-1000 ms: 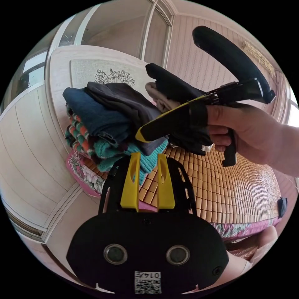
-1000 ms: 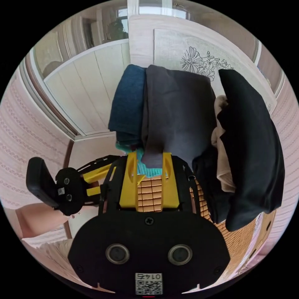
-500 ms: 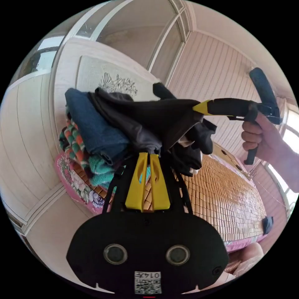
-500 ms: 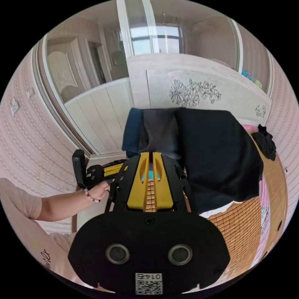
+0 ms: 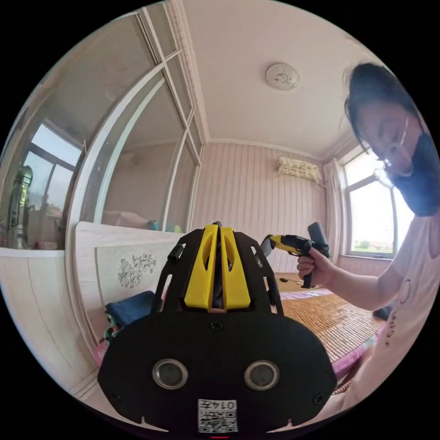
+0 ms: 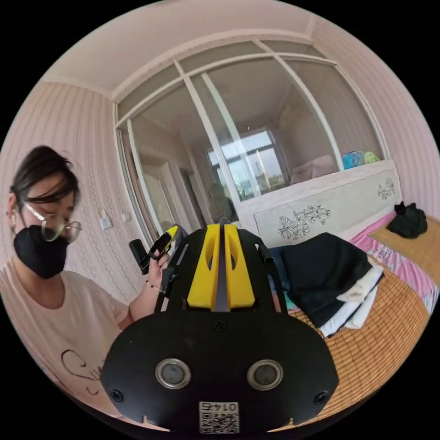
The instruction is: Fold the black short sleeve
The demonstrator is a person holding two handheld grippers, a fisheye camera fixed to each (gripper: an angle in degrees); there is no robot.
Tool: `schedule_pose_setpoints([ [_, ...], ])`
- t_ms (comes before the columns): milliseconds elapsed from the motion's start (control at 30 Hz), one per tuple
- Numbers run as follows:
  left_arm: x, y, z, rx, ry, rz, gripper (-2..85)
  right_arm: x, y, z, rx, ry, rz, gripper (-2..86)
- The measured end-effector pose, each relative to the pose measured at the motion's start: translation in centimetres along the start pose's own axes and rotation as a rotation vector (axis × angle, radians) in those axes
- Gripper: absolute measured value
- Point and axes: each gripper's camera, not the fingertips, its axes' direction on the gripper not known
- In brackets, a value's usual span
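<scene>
Left gripper (image 5: 218,266) first: its yellow jaws stand nearly together with a dark strip of cloth pinched in the slit between them, so it looks clamped on fabric, though little of that fabric shows past the jaws. Across in the same view the right gripper (image 5: 275,242) is held up in the person's hand (image 5: 314,270), yellow tip pointing this way; from here I cannot tell what it carries.

Over to the right gripper view: the right gripper's jaws are drawn tight, a thin grey-dark band running up the gap between them, so it too seems closed on a bit of cloth. Which garment either strip belongs to, I cannot tell.

Moving outward, the black short sleeve (image 6: 323,270) lies as a neat dark slab on top of a pile of folded clothes (image 6: 353,302) on the woven mat (image 6: 380,348), near the flowered headboard (image 6: 321,215). A second dark bundle (image 6: 408,220) sits well apart at the far end of the bed.

My read: if that dark slab is the task's shirt, the folding looks done and stacked, with little left. If the pinched cloth is the shirt instead, the fold has barely begun.
</scene>
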Motion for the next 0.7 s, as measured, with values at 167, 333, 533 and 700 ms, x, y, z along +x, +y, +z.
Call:
schedule_pose_setpoints([
  [167,6.2,-2.4,-4.8,0.022,0.247,-0.055,-1.0,-5.7,3.8,-21.1,0.164,0.273,0.127,0.7],
  [333,11.1,-0.6,-5.1,0.006,0.355,-0.162,-1.0,-16.9,4.3,-34.5,0.235,0.571,0.141,0.6],
  [533,16.8,-1.5,-3.5,0.018,0.577,-0.179,-1.0,-29.2,-1.2,-40.2,0.297,0.754,-0.021,0.7],
  [700,21.5,-3.1,-1.9,0.054,0.579,-0.041,-1.0,-33.2,-11.0,-43.7,0.363,0.807,-0.137,0.7],
])
